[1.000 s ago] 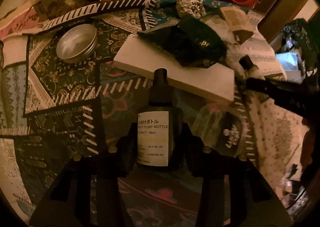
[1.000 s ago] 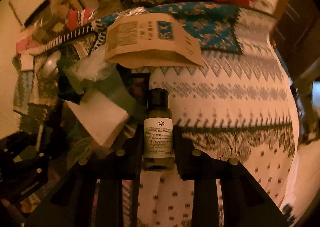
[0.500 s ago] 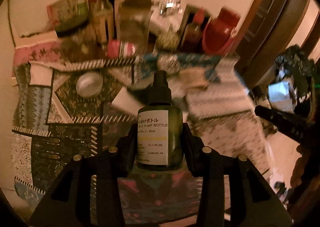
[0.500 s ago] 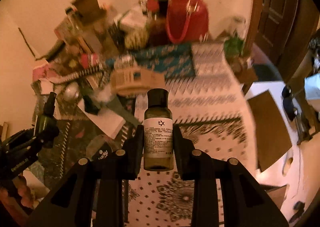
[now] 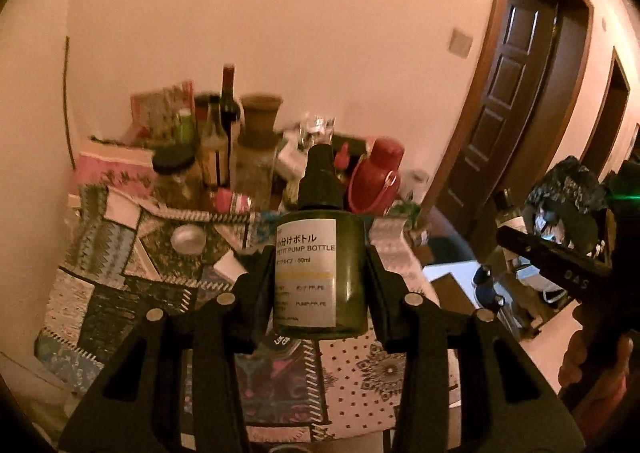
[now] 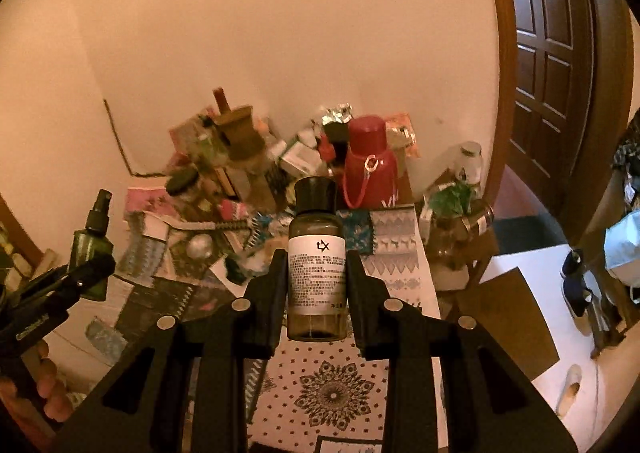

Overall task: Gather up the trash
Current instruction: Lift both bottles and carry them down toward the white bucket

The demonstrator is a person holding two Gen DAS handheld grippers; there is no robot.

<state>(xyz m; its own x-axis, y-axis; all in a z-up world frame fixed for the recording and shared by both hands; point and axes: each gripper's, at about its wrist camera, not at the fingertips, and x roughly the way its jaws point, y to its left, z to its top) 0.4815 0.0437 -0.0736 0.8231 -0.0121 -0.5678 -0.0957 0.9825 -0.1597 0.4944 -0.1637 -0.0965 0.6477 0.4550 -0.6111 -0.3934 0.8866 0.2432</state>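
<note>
The green pump bottle (image 5: 320,265), black-capped and white-labelled, stands upright, clamped at six o'clock. The brown bottle (image 6: 317,265), black-capped and labelled, is likewise upright at six o'clock.

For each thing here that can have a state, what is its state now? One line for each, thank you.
Left tongs: shut on the green pump bottle.
Green pump bottle: upright, cap on, lifted above the table.
Right tongs: shut on the brown bottle.
Brown bottle: upright, black cap on, lifted.
Red flask: standing, lid on.
Door: closed.
</note>
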